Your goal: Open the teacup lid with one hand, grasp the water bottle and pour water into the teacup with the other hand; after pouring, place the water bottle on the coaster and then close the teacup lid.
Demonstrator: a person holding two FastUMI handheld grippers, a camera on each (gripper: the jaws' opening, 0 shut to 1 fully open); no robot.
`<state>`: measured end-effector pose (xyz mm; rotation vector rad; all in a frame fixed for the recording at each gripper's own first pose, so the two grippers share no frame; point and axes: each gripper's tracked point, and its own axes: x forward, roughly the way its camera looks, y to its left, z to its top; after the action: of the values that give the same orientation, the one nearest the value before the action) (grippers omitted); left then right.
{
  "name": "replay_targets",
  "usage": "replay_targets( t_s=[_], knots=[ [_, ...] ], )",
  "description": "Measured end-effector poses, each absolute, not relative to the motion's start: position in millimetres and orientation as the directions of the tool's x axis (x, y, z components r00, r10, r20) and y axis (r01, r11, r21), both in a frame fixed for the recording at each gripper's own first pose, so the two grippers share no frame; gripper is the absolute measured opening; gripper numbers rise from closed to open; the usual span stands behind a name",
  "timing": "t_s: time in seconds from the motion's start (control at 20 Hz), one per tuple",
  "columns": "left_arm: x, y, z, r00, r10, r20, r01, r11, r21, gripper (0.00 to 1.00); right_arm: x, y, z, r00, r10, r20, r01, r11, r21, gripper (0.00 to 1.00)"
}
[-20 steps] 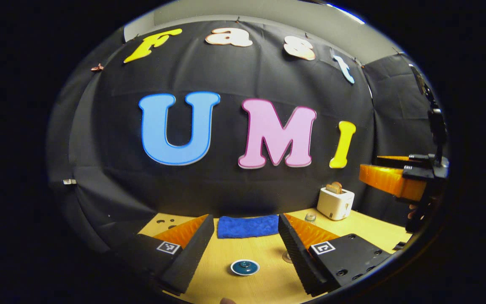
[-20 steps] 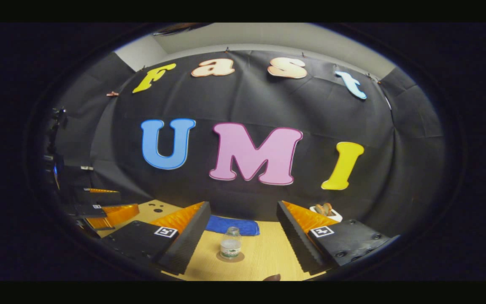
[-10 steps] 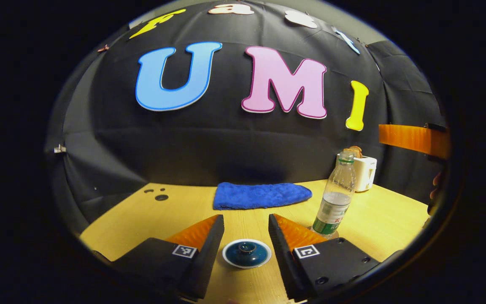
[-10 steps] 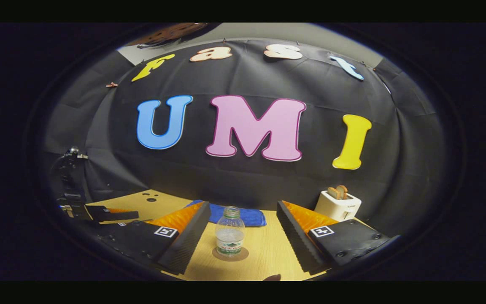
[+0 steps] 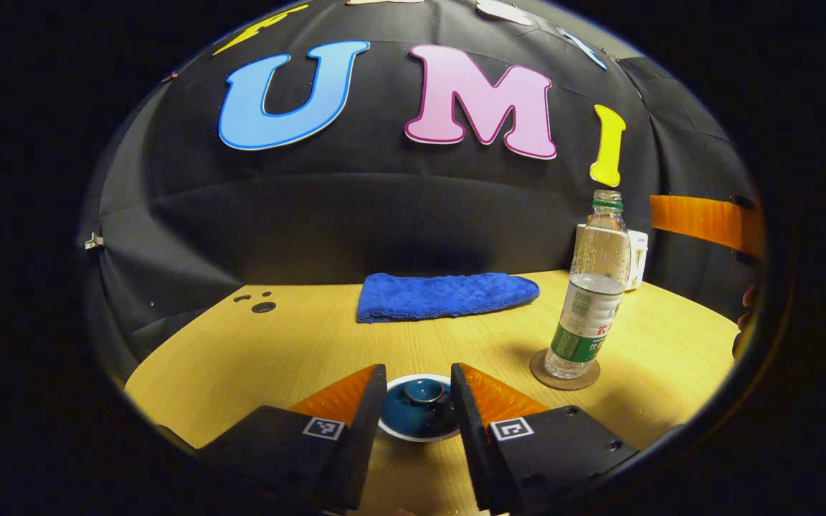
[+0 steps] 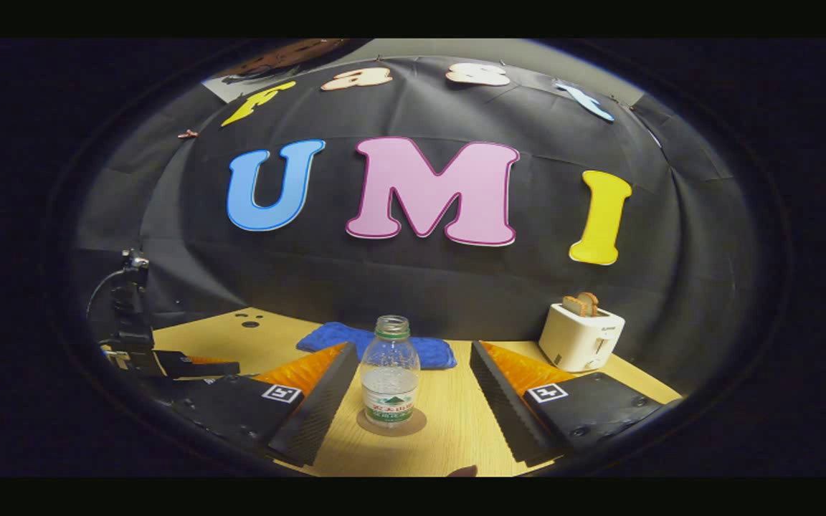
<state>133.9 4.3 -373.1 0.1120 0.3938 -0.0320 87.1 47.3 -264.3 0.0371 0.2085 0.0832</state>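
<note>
Both fingers (image 5: 368, 401) flank teacup lid (image 5: 420, 407) — seemingly untouched.

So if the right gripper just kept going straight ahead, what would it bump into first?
Most likely the water bottle, which stands upright on its coaster straight ahead between the right gripper's open fingers. Its distance is hard to judge.

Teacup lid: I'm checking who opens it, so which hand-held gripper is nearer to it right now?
Left. The left hand-held gripper has its open fingers on either side of the teacup lid. The right hand-held gripper is off beside it, facing the water bottle.
</note>
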Motion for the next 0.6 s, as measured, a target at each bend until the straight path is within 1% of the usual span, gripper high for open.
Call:
replay_targets(
  t_s=[0.1, 0.15, 0.2, 0.25, 0.3, 0.35, 0.4, 0.45, 0.5, 0.55, 0.6],
  knots=[
    [134.7, 4.2, -380.3, 0.915, -0.006, -0.404, 0.057, 0.992, 0.113, 0.54, 88.6, 46.5, -266.4, 0.974, 0.087, -0.208, -0.079, 0.996, 0.047, 0.98],
    [134.4, 4.2, -383.8, 0.911, -0.004, -0.411, 0.058, 0.991, 0.118, 0.52, 88.8, 45.8, -266.8, 0.974, 0.086, -0.209, -0.078, 0.996, 0.050, 0.98],
    [135.3, 3.7, -382.4, 0.913, -0.005, -0.408, 0.060, 0.991, 0.122, 0.49, 88.8, 45.8, -267.2, 0.974, 0.087, -0.210, -0.078, 0.996, 0.052, 0.98],
    [136.4, 2.0, -381.5, 0.915, -0.009, -0.403, 0.065, 0.990, 0.124, 0.48, 89.6, 44.8, -268.4, 0.973, 0.087, -0.212, -0.078, 0.996, 0.050, 0.98],
    [138.0, 0.4, -381.1, 0.915, -0.016, -0.402, 0.073, 0.989, 0.127, 0.45, 89.8, 44.8, -269.5, 0.973, 0.089, -0.215, -0.080, 0.996, 0.049, 0.98],
    [138.7, 0.6, -382.5, 0.915, -0.017, -0.403, 0.078, 0.988, 0.136, 0.44, 90.1, 45.5, -272.1, 0.971, 0.092, -0.219, -0.083, 0.995, 0.048, 0.98],
    [140.0, -0.5, -379.8, 0.917, -0.025, -0.397, 0.085, 0.987, 0.136, 0.36, 90.2, 45.5, -274.0, 0.970, 0.095, -0.223, -0.086, 0.995, 0.048, 0.98],
    [139.2, -4.5, -378.9, 0.919, -0.040, -0.391, 0.096, 0.988, 0.123, 0.31, 90.5, 45.4, -276.1, 0.969, 0.097, -0.225, -0.089, 0.995, 0.049, 0.98],
    [139.3, -7.0, -372.2, 0.926, -0.047, -0.376, 0.096, 0.989, 0.114, 0.29, 90.6, 45.8, -278.0, 0.968, 0.102, -0.228, -0.092, 0.994, 0.053, 0.98],
    [140.3, -7.3, -366.0, 0.933, -0.047, -0.357, 0.094, 0.989, 0.115, 0.33, 91.9, 47.6, -281.3, 0.966, 0.110, -0.233, -0.099, 0.993, 0.061, 0.98],
    [141.0, -7.8, -358.0, 0.940, -0.046, -0.338, 0.093, 0.988, 0.124, 0.32, 92.8, 50.5, -284.8, 0.963, 0.120, -0.239, -0.106, 0.992, 0.071, 0.98]
  ],
)
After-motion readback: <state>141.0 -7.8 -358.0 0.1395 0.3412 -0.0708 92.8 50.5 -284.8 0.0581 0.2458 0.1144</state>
